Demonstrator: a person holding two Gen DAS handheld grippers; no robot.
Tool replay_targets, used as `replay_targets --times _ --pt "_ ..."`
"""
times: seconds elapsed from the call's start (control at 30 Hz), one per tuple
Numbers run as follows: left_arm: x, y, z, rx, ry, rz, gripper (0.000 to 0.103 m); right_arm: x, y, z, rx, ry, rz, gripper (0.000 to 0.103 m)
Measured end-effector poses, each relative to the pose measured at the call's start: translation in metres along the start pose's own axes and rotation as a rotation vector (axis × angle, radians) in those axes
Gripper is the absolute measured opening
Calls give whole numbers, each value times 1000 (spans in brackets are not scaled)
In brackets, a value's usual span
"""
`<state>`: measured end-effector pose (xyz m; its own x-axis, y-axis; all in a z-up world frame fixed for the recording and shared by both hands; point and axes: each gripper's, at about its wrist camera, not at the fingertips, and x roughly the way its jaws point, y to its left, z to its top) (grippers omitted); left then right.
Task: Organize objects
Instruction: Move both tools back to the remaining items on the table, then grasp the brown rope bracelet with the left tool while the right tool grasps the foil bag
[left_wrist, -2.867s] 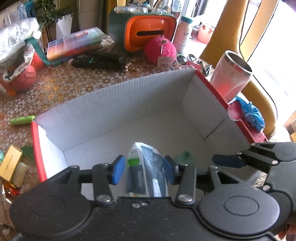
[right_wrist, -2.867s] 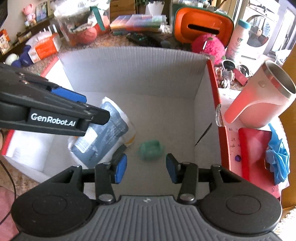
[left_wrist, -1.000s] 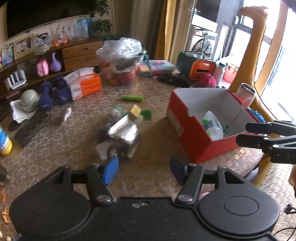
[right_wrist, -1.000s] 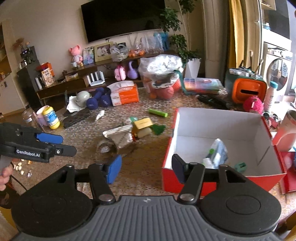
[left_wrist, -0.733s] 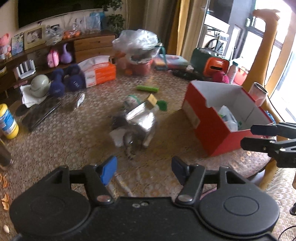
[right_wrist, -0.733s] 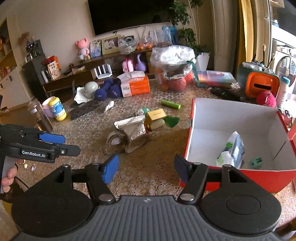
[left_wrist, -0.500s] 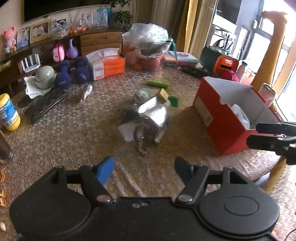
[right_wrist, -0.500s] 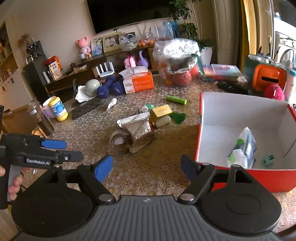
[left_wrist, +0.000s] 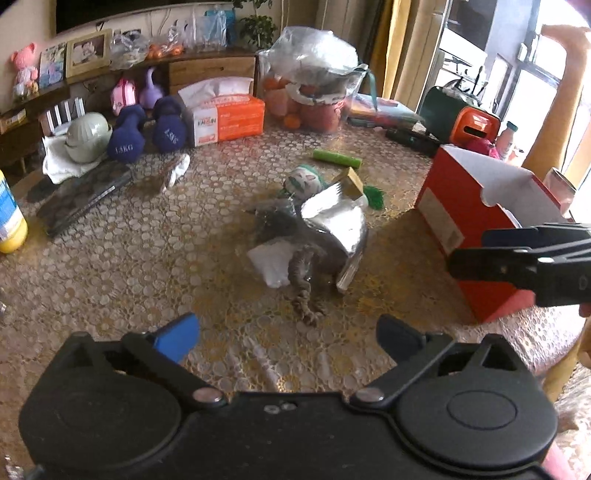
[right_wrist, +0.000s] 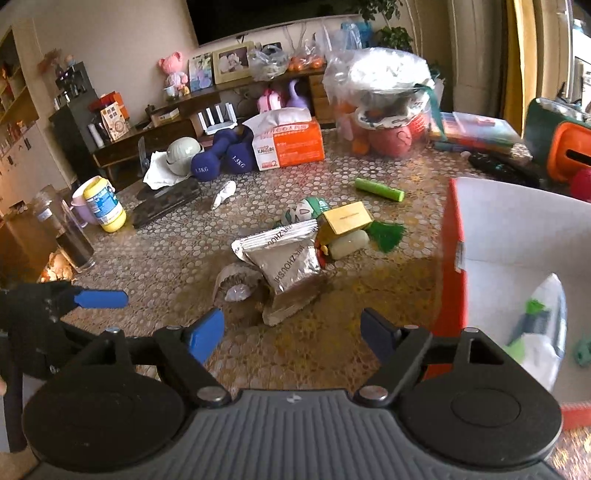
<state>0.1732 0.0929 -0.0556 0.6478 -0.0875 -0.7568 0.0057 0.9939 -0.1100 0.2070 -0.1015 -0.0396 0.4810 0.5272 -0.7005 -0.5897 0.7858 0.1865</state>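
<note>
1. Clutter is lying in a heap on the patterned tablecloth (left_wrist: 110, 266), just beside the red box (left_wrist: 454, 206); a foil pouch (right_wrist: 288, 258) is sitting on top, with a yellow carton (right_wrist: 345, 219), a pale soap-like bar (right_wrist: 349, 242), a green tassel (right_wrist: 386, 232) and a frayed rope (left_wrist: 303, 273) crowding round it.
2. Both hands are reaching for the next item, judging by the aim of the tools.
3. The left gripper (left_wrist: 288, 334) is pointing at the rope end; its jaws have just been opening and are standing spread wide, with nothing between them.
4. The right gripper (right_wrist: 291, 332) is hovering above the pouch, jaws spread after opening, also empty.
5. The box is already holding a white packet (right_wrist: 546, 332) and a small green piece (right_wrist: 583, 352).
6. The next move is probably calling for a descent over the pouch's crimped edge.
7. Foil is looking slick and crinkly; the carton is looking rigid; the rope is looking soft and limp.
</note>
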Motion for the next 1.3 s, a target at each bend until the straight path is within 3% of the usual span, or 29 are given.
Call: replay_targets --times 0.7,1.1,1.3 --pt "57 -2 4 -12 16 14 101 104 -11 25 25 109 -17 81" --pt "66 -4 4 -3 32 -43 67 124 -11 28 10 119 3 81" --pt "66 -3 3 -13 38 -61 42 128 -8 29 3 115 13 81"
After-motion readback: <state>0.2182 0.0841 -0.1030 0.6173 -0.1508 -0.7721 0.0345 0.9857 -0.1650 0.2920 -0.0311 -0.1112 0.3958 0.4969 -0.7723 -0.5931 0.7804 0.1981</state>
